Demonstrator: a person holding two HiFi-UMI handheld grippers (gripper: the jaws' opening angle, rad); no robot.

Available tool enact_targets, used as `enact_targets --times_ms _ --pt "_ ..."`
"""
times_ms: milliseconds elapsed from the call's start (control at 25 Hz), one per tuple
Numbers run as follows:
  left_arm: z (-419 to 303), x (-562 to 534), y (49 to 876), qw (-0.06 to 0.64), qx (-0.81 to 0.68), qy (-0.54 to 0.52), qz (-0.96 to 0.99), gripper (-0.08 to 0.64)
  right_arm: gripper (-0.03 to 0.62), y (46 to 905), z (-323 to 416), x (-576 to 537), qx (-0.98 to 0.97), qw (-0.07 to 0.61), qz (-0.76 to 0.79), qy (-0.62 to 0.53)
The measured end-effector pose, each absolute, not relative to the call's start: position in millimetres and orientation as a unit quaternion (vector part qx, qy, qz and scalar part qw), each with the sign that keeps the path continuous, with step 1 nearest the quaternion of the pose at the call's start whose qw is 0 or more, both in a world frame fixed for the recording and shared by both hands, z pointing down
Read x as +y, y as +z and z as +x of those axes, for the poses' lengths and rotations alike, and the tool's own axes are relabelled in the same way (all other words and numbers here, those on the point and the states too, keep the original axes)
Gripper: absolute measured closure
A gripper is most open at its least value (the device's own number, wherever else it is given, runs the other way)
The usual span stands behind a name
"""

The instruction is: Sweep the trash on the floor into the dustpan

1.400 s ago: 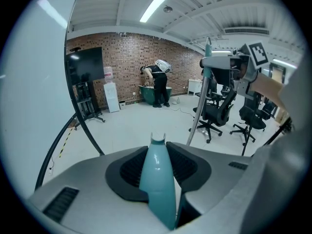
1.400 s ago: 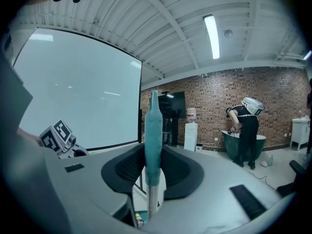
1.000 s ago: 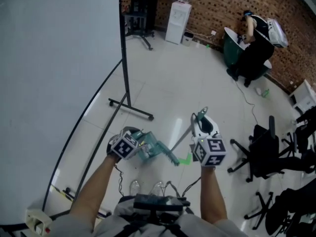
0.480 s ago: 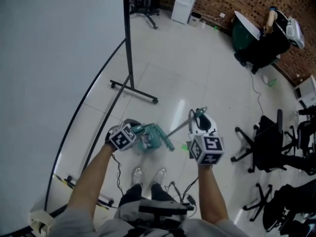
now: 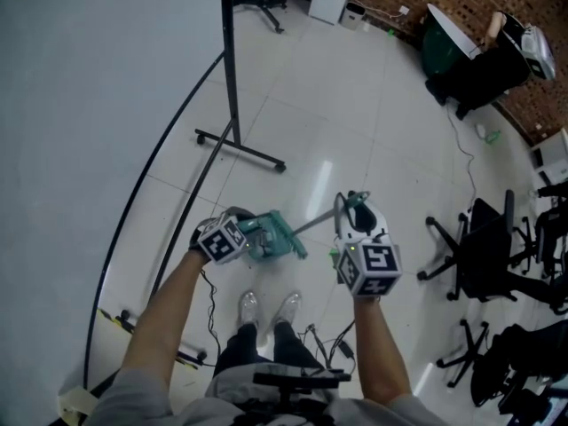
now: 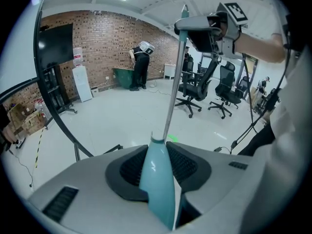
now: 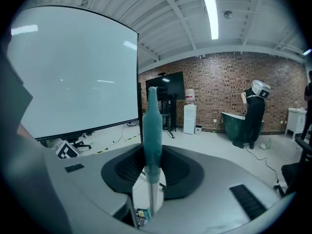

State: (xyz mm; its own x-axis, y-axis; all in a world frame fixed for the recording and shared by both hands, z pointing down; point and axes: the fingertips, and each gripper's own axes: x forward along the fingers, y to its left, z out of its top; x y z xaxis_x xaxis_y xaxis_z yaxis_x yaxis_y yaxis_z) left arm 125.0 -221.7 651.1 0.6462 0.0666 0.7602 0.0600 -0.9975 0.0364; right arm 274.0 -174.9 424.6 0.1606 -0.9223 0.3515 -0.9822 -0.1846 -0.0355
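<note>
Right, setup stage I reckon: L gripper (image 6: 157,165) pinches teal dustpan (image 5: 282,236) neck, R gripper (image 7: 151,172) pinches pole (image 5: 315,223) top. Green scrap (image 6: 173,138) lies mid-floor nearby. Next: pan flat beside it.

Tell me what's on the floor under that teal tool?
Bare floor shows around the teal tool; a green bit lies nearby. The patch straight beneath is covered by it and the left gripper.

It was a large office or lab hall: a white tiled floor (image 5: 355,114), a red brick wall (image 7: 219,82), a big projection screen (image 7: 73,77) on a wheeled stand (image 5: 241,151), black swivel office chairs (image 5: 484,256), a water dispenser (image 7: 189,117) and a dark monitor (image 7: 165,87) by the wall.
</note>
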Motion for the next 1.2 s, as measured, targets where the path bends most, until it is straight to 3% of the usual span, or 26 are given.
enact_targets --times_ms 720,920,1200 --pt "95 -251 674 0.0 -0.017 0.445 0.895 0.435 0.492 450 252 -193 -0.649 0.128 0.731 0.166" --pt "78 -258 677 -0.001 -0.045 0.453 0.89 0.331 0.492 438 236 -199 -0.656 0.126 0.727 0.16" --pt "60 -264 657 0.028 -0.105 0.416 0.903 0.27 0.492 430 216 -207 -0.672 0.131 0.715 0.141"
